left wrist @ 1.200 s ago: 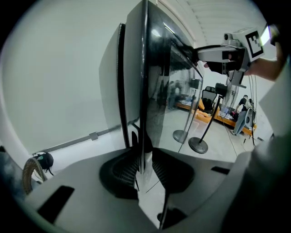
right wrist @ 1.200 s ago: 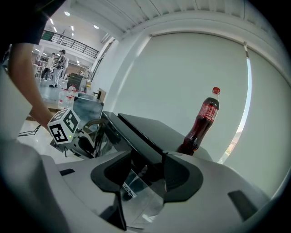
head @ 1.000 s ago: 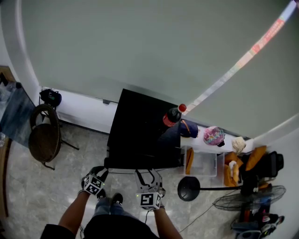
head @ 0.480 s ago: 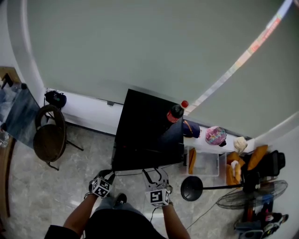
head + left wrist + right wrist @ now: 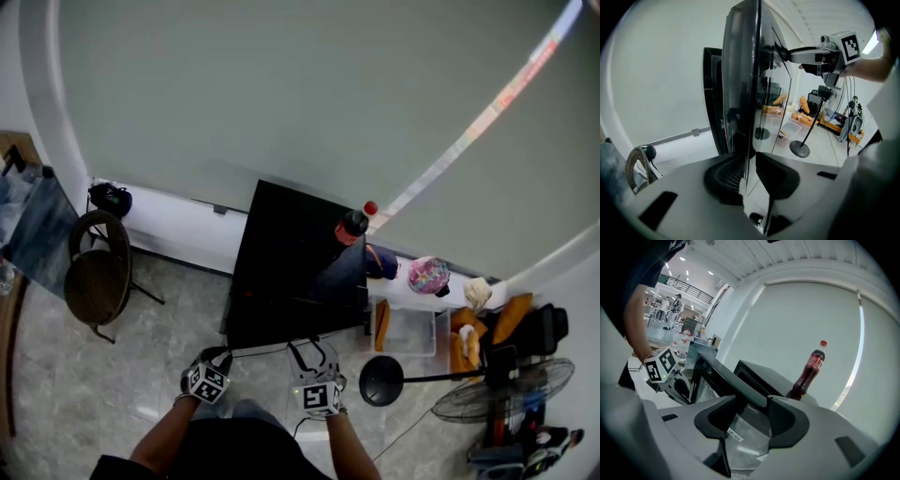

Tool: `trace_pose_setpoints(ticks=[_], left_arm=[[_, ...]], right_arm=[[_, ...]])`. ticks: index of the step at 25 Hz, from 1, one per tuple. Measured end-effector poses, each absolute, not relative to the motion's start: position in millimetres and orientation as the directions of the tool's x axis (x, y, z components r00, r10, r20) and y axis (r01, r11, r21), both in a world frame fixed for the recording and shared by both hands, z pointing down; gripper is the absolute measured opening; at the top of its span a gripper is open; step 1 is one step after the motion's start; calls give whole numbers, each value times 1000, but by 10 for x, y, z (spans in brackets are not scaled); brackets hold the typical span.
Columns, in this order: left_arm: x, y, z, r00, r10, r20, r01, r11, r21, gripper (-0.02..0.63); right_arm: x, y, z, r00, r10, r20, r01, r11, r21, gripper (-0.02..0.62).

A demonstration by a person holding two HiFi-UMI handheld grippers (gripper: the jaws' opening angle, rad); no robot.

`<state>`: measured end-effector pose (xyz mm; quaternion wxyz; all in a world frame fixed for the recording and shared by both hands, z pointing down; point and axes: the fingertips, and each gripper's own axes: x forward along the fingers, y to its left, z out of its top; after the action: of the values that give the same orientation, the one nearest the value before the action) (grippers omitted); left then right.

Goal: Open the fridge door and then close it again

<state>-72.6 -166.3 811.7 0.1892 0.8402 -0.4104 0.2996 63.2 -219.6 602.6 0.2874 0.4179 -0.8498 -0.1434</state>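
A low black fridge (image 5: 298, 267) stands against the wall with a cola bottle (image 5: 351, 226) on top. Its glass door (image 5: 292, 343) hangs a little ajar toward me. In the left gripper view the door's free edge (image 5: 740, 93) runs upright between the jaws, and my left gripper (image 5: 749, 171) is shut on that edge. From overhead, the left gripper (image 5: 217, 360) sits at the door's left corner and the right gripper (image 5: 310, 354) at its middle. My right gripper (image 5: 752, 420) is open, and the door's top rim (image 5: 719, 378) crosses behind its jaws without touching the pads.
A brown chair (image 5: 94, 277) stands left of the fridge. To the right are a fan's round base (image 5: 382, 380), a clear plastic box (image 5: 410, 328), a low white shelf (image 5: 394, 292) with bags, and a fan head (image 5: 497, 403) among orange clutter.
The left gripper has drawn slightly toward me with the door edge in it, so the door stands a touch wider. The right gripper has barely moved.
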Motion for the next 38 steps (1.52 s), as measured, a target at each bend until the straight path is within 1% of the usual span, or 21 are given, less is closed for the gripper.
trace_pose_setpoints(ticks=[4,7,14,19,26,29,38], left_arm=[[-708,-1603,8112,453,-589,669,-827,-558,69,77],[-685,-1528,8145,424,-606,673,-852,-520,69,78],[-612,-1320,8175,353,-629,692,-898,-435,63,81],[-557,-1166,8087,305,-679,668,-929,-366,52,83],[-421,-952,8152,244,-688,684,-957,-287,53,84],[-367,-861,8058,221,-688,691,-965,-257,52,84],[-238,-708,8112,194,-695,692,-975,-217,56,84]], right_arm=[[642,-2163,6009,-510,-783,356,-616,622,483,199],[669,-2110,6030,-533,-760,373,-591,649,478,196],[688,-1992,6025,-608,-705,364,-535,703,469,195],[681,-1907,5932,-675,-637,371,-458,757,465,195],[783,-1782,6008,-749,-533,394,-332,816,473,195],[812,-1728,5994,-765,-510,394,-304,825,476,195],[880,-1637,6020,-786,-470,401,-252,837,486,195]])
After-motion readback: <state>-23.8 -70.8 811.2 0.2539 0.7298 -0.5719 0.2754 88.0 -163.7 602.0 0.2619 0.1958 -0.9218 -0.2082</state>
